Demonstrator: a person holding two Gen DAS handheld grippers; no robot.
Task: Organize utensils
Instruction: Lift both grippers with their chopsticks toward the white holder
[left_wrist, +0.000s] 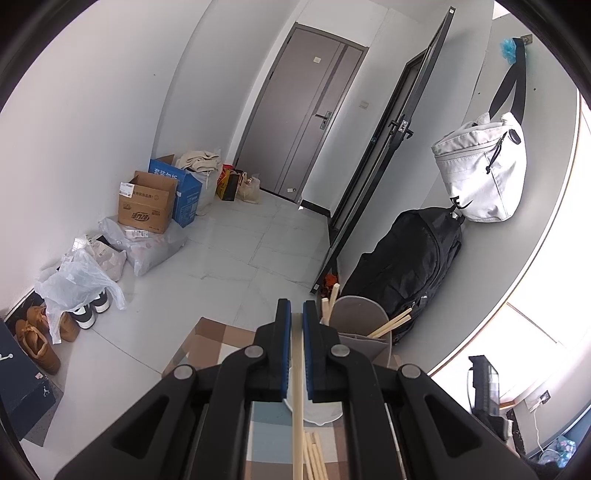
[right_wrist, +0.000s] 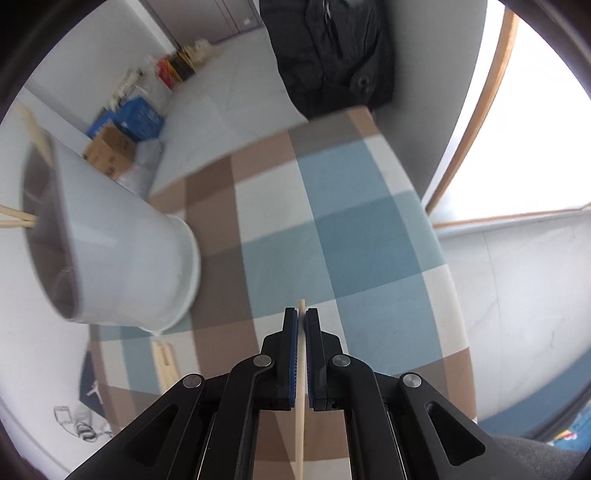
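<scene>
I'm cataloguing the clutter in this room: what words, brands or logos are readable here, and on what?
"E", then a swoosh logo: low on the white bag; any other letters are out of sight.
White Chinese characters: on the blue box, too small to read reliably.
Red Chinese print and a paper label: on the brown cardboard box, too small to read.
Jumping-figure logo, no words: on the dark blue box.
</scene>
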